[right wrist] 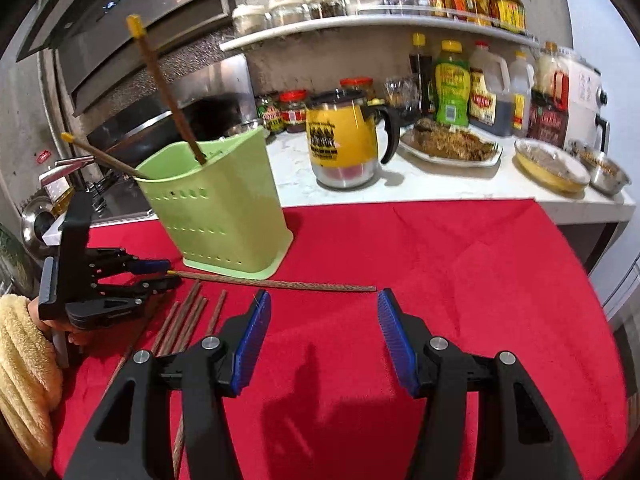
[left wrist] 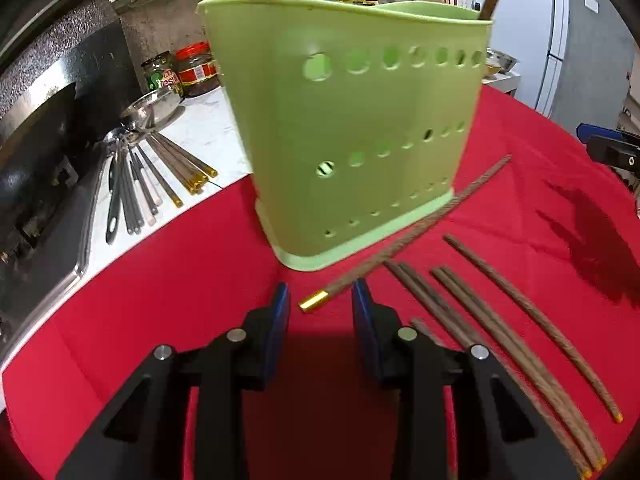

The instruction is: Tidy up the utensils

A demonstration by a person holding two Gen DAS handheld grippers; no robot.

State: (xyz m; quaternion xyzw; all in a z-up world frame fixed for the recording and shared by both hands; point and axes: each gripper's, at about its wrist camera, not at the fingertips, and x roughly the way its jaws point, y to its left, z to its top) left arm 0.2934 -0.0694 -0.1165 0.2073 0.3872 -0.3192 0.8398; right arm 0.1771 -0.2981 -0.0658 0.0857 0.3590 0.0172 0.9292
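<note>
My left gripper (left wrist: 321,300) stands narrowly parted, pads clear of the gold-capped chopstick (left wrist: 404,236) whose end lies between them on the red cloth (left wrist: 180,280). My right gripper (right wrist: 324,336) gapes wide, empty. The green holder (right wrist: 216,208), holding two chopsticks (right wrist: 168,96), stands near the cloth's back edge.

A home kitchen: sauce bottles (right wrist: 452,84) and jars (right wrist: 294,110) line the back edge of the white marble bench (right wrist: 400,188), spice jars stand on a wall shelf (right wrist: 360,24), and a gas hob (left wrist: 36,200) sits under a range hood (right wrist: 132,36) at the bench's left end.
</note>
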